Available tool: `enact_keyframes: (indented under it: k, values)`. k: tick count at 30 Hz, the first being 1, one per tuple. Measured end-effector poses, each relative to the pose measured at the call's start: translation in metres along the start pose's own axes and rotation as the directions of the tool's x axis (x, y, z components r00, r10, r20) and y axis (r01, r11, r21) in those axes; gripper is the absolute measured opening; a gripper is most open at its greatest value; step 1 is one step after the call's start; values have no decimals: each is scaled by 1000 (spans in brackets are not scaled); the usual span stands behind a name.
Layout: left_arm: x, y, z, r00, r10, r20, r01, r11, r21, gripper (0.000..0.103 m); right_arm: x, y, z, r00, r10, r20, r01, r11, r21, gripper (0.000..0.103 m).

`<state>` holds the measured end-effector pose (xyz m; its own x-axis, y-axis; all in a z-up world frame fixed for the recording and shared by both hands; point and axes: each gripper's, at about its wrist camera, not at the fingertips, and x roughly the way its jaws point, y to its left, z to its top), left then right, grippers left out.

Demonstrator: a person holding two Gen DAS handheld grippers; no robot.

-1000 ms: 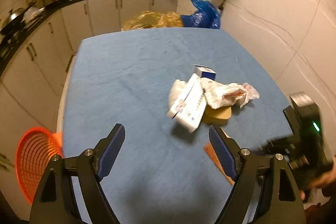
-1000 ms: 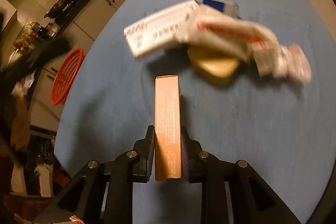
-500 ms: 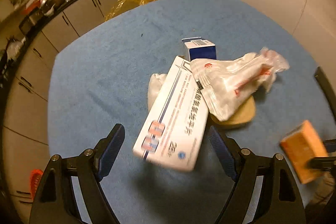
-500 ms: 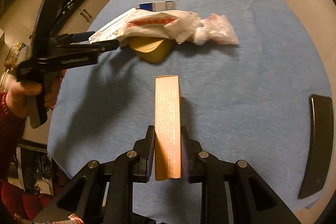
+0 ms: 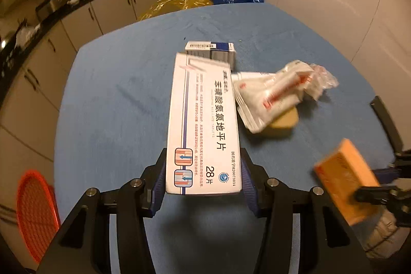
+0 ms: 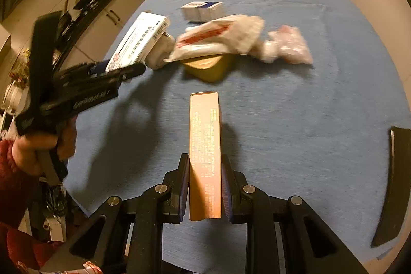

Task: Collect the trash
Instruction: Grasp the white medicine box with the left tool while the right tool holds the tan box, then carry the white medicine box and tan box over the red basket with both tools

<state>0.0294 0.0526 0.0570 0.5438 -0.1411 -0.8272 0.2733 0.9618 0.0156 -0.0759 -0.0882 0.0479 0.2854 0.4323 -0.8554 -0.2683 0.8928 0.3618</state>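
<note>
Left hand-held gripper (image 5: pixel 203 177): jaws just closed in, now clamped on the near end of a long white cardboard tablet box with blue stripe and black print (image 5: pixel 203 125). Far end of the box sticking out ahead, tilted up off the blue cloth-covered table (image 5: pixel 115 99).

Right hand-held gripper (image 6: pixel 205 186): fully closed on a narrow orange cardboard box (image 6: pixel 205 153), held edge-up, pointing straight ahead over the table.

Ahead of left gripper, just past the white box's far end: small blue-and-white carton (image 5: pixel 210 50) on the table. Ahead and to the right: crumpled white plastic wrapper with red print (image 5: pixel 277 91), draped over a tan round-edged block (image 5: pixel 282 121). Crinkled clear plastic (image 5: pixel 323 76) at the wrapper's far right end.

From right wrist view: same pile ahead, well apart from the orange box tip. Left gripper off to the left, gripped by a hand (image 6: pixel 38 150) with red sleeve.

Down left of left gripper, below table edge: orange-red mesh basket (image 5: pixel 36 212). Dark flat object (image 6: pixel 390 184) at the table's right edge.
</note>
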Motion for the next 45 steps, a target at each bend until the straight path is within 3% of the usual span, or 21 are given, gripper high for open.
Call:
enact_keyframes:
  k: [13,21,31,36,38,42,45]
  values:
    - [-37,23,-72,999,-26,-37,23,995,-94,50,22,49,4,999,33,-25,-35,996,-84,24]
    - [-42,35,-92,998,-37,-54,30,991,-128,50,24,57,0,999,38,-34,-41,994,-101,24]
    - [-62,35,-97,1000,-26,4,26,992,-125,50,20,66,4,999,41,-17,-42,992,-117,24]
    - [-55,37,-100,999,-35,-40,30,991,-132,50,24,69,4,999,39,-33,-43,991,-128,24]
    - [-47,38,-102,996,-37,-78,26,990,-140,52,27,69,2,998,35,-43,-40,991,-128,24]
    - [-41,41,-105,994,-41,-102,24,987,-161,67,28,67,0,998,34,-45,-40,992,-123,24]
    - [-38,42,-100,995,-28,-99,12,987,-161,68,26,66,0,999,33,-41,-37,992,-118,24]
